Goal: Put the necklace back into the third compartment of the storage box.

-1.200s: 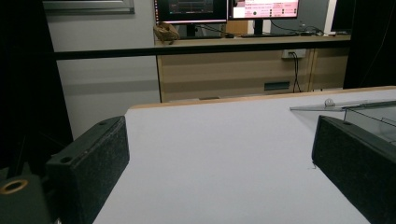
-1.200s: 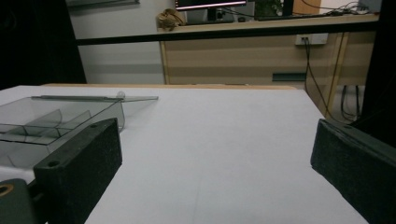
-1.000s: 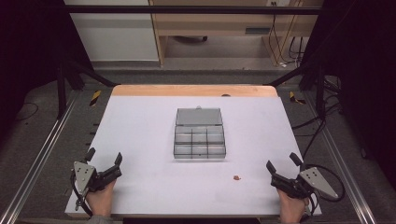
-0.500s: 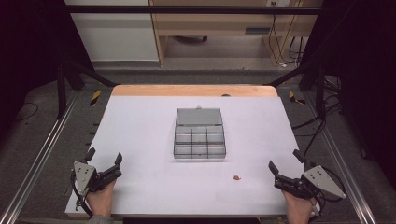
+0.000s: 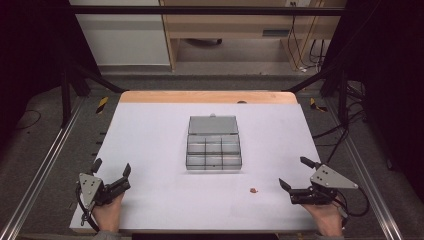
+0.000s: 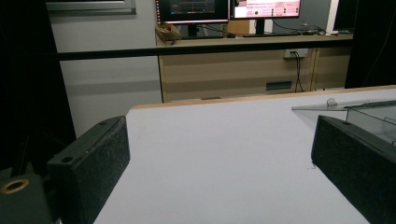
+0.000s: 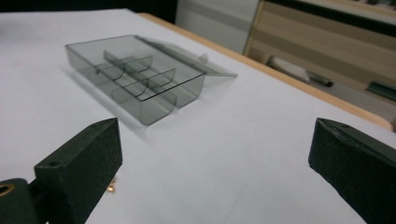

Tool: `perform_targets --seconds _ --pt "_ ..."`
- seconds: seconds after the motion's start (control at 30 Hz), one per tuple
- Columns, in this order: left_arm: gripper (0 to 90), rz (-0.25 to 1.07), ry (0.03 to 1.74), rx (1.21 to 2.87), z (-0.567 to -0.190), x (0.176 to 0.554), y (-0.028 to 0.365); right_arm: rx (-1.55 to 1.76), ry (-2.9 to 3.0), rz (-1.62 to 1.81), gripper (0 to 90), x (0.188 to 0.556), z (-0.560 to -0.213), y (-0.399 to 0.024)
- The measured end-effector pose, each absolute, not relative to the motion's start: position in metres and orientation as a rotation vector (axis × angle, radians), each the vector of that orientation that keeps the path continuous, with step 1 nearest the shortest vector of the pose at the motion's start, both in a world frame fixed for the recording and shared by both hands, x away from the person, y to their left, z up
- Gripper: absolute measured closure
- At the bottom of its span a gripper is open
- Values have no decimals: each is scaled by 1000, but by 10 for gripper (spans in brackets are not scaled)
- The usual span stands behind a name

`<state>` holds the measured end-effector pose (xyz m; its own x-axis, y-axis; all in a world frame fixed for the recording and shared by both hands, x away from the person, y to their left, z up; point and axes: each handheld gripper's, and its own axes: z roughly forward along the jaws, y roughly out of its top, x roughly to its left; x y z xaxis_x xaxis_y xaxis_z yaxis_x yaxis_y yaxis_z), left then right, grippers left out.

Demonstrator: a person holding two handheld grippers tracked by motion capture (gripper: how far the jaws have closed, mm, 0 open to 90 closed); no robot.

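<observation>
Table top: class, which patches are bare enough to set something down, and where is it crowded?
Bare: the table left of the compartment box, right of it, and between it and the wooden far edge. Crowded: the near right, where a small reddish piece lies beside the right gripper.

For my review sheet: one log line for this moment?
left gripper: open, empty | right gripper: open, empty | compartment box: lid open | small item: on table

A clear, smoky-grey plastic compartment box (image 5: pixel 213 153) lies flat near the middle of the white bench (image 5: pixel 150 135), its hinged lid (image 5: pixel 213 125) folded fully open and lying flat on the far side. Thin dividers split its tray into a grid of small compartments. A tiny reddish-brown piece (image 5: pixel 254 190) lies on the bench nearer the person, to the right of the box and apart from it.
</observation>
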<state>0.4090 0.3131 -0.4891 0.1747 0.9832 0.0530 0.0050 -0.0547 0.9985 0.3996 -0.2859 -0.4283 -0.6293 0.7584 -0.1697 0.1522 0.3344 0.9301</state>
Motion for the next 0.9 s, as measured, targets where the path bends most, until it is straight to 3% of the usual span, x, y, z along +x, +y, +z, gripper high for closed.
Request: perform_targets --seconds 0.9 --pt "44 1116 1060 1339 -489 409 313 245 2781 673 118 446 -404 -202"
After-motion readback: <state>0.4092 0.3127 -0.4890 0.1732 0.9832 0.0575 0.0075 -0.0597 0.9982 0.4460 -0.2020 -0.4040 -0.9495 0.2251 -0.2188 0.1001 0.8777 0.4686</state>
